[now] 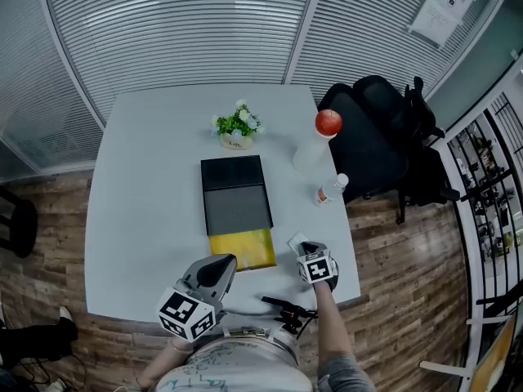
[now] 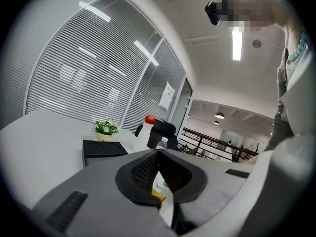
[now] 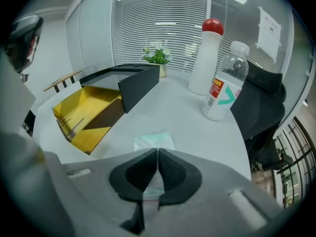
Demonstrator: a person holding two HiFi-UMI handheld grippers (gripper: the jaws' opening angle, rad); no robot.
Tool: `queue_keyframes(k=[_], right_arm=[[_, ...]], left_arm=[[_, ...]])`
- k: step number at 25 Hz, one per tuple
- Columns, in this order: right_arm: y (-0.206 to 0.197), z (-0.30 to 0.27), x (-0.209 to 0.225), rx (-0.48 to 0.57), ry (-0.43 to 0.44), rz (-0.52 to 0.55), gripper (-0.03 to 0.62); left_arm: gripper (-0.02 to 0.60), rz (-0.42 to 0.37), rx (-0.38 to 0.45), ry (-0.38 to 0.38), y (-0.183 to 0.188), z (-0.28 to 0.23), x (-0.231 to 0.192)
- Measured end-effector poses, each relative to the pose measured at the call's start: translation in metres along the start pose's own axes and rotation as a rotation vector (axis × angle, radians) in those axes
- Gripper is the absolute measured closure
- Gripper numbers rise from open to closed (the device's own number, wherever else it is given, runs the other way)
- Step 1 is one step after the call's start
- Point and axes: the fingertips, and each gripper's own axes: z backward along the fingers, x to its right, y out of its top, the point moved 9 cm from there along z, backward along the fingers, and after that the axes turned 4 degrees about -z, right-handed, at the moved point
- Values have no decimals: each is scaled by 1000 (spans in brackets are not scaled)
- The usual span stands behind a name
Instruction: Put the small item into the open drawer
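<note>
Packet heading: I see the packet [image 3: 154,141] lying flat on the table [image 3: 192,125], its long side running from my right gripper [image 3: 157,151] towards the far edge.
Packet place: right of the open yellow drawer [image 3: 86,110], apart from it.
Around: black cabinet [image 3: 138,85] behind the drawer, potted plant [image 3: 157,57] farther back; white red-capped bottle [image 3: 205,58] and water bottle [image 3: 224,83] far right.
Path: only bare tabletop between packet and drawer.
Look: thin, clear, pale teal.
Right tool: pinching the packet's near edge.
Left tool: left gripper [image 2: 158,152] pressed together, empty.
</note>
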Motion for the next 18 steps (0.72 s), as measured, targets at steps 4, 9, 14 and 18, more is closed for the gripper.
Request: queue_keyframes(k=[4, 9, 14, 18], right_arm=[[0, 2, 1, -2, 1, 4, 585], [-3, 10, 2, -7, 5, 17, 585], [-3, 18, 3, -3, 6, 23, 585], [-1, 29, 3, 21, 10, 20, 585]], left_arm=[[584, 1, -4, -9, -1, -1, 1], [584, 0, -4, -14, -1, 0, 3], [584, 0, -10, -27, -1, -2, 6], [584, -1, -16, -39, -3, -2, 12]])
